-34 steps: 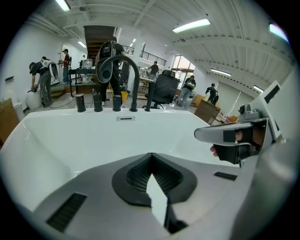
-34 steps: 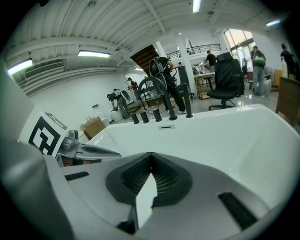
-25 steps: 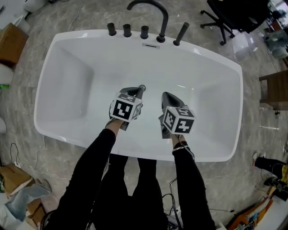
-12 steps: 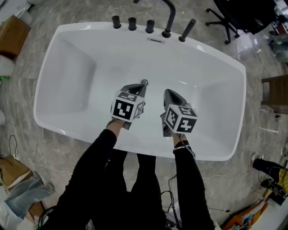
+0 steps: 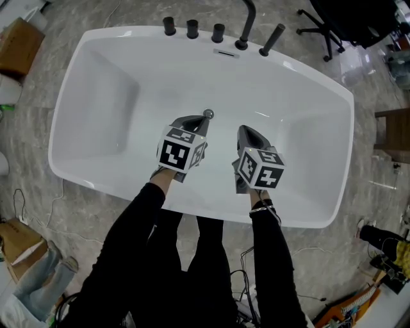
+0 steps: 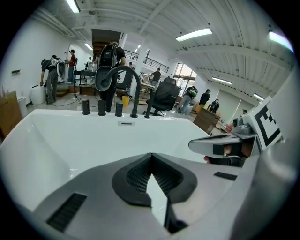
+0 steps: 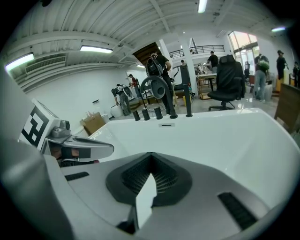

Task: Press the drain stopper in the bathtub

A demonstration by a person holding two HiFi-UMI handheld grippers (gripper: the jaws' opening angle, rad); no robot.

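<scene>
One bathtub (image 5: 102,96) | drain stopper (image 5: 208,114) inside | left gripper (image 5: 200,123), right gripper (image 5: 245,131) closed above

A black office chair (image 5: 353,18) and a cardboard box (image 5: 22,42) stand well apart on the marble floor (image 5: 359,238).

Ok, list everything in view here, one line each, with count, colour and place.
bathtub: one, white, centre of the head view.
drain stopper: one, silver, middle of the tub bottom.
knobs: three, black, far rim.
spout: one, black, far rim, right of the knobs.
slanted handle: one, black, right of the spout.
office chair: one, black, top right.
cardboard boxes: two, brown, left side.
left tool: one, grey, shut, empty, tip by the stopper.
right tool: one, grey, shut, empty, over the tub.
sleeves: two, black, bottom centre.
</scene>
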